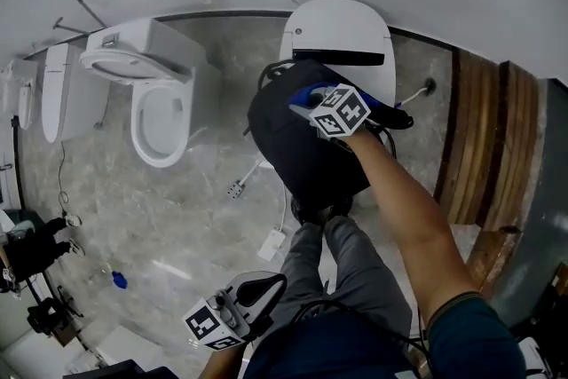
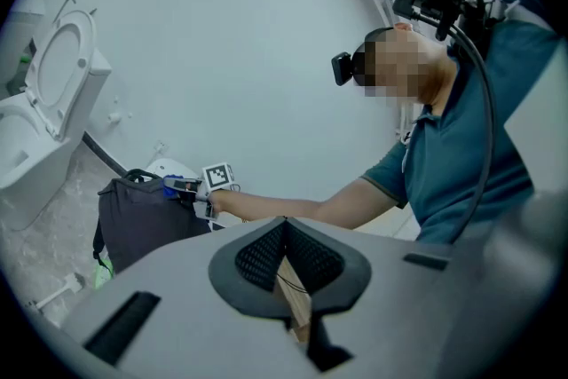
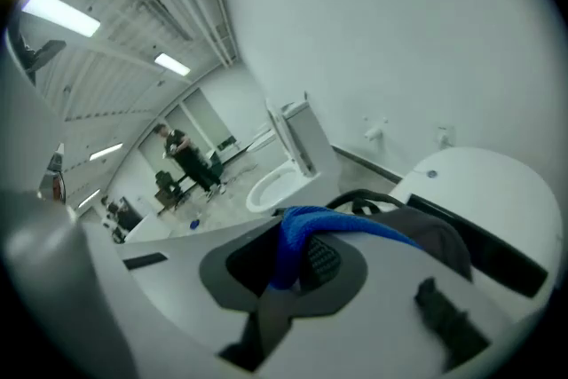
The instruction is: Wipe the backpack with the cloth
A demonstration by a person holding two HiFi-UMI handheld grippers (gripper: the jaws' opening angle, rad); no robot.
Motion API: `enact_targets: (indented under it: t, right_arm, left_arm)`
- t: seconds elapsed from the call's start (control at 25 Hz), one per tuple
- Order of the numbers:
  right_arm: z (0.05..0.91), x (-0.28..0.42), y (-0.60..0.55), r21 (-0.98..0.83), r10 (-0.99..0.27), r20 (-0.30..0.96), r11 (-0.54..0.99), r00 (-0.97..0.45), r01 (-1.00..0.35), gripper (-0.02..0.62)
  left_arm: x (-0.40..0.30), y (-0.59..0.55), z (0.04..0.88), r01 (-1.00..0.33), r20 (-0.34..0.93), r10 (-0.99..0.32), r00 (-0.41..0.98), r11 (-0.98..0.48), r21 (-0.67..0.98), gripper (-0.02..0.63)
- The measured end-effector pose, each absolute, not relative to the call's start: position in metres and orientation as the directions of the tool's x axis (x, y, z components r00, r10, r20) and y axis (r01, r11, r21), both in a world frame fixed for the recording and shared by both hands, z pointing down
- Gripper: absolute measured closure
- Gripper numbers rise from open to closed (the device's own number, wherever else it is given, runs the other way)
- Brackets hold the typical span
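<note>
A black backpack [image 1: 302, 151] stands upright against a closed white toilet [image 1: 342, 31], right in front of the person's feet. My right gripper [image 1: 308, 98] is at the backpack's top, shut on a blue cloth [image 1: 312, 91] that lies against the upper edge. In the right gripper view the cloth [image 3: 306, 231] bunches between the shut jaws [image 3: 293, 260], and the backpack [image 3: 435, 235] lies just beyond. My left gripper [image 1: 264, 287] hangs low by the person's waist, away from the backpack, its pads [image 2: 266, 257] pressed together with nothing held. From there I see the backpack [image 2: 142, 222] and the right gripper [image 2: 185, 187].
A second toilet [image 1: 160, 115] with its lid up stands to the left. Wooden panelling [image 1: 484, 138] runs along the right. A white plug and cable [image 1: 238, 187] and a small blue object [image 1: 118, 280] lie on the marble floor. Dark equipment [image 1: 35, 251] sits at the left edge.
</note>
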State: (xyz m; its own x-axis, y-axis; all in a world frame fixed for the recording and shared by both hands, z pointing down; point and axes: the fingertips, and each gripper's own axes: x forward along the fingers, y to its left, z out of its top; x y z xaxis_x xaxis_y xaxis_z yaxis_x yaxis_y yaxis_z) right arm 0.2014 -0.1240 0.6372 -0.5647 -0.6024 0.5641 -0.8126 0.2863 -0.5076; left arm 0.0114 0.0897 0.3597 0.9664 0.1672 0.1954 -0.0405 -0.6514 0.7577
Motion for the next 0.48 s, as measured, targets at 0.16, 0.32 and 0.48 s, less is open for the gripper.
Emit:
enact_targets:
  t: [0.16,0.32,0.48]
  right_arm:
    - [0.653,0.12,-0.153,-0.466,-0.381,0.644,0.493,-0.663,-0.735,0.575]
    - [0.688,0.05,-0.124,-0.247,-0.164,0.851,0.714,-0.499,-0.656,0.575]
    - [0.694,0.021,-0.092,-0.061,-0.104,0.961,0.823,-0.255,-0.565,0.575]
  left_arm:
    - [-0.015,0.086,0.367,-0.113,0.188,0.052,0.981,-0.635,0.764,0.601]
    - [-0.045,0.072,0.373,-0.171,0.173,-0.057,0.983,-0.617,0.768,0.601]
    - [-0.072,0.054,0.373,-0.207,0.146,-0.149,0.978,-0.607,0.767,0.601]
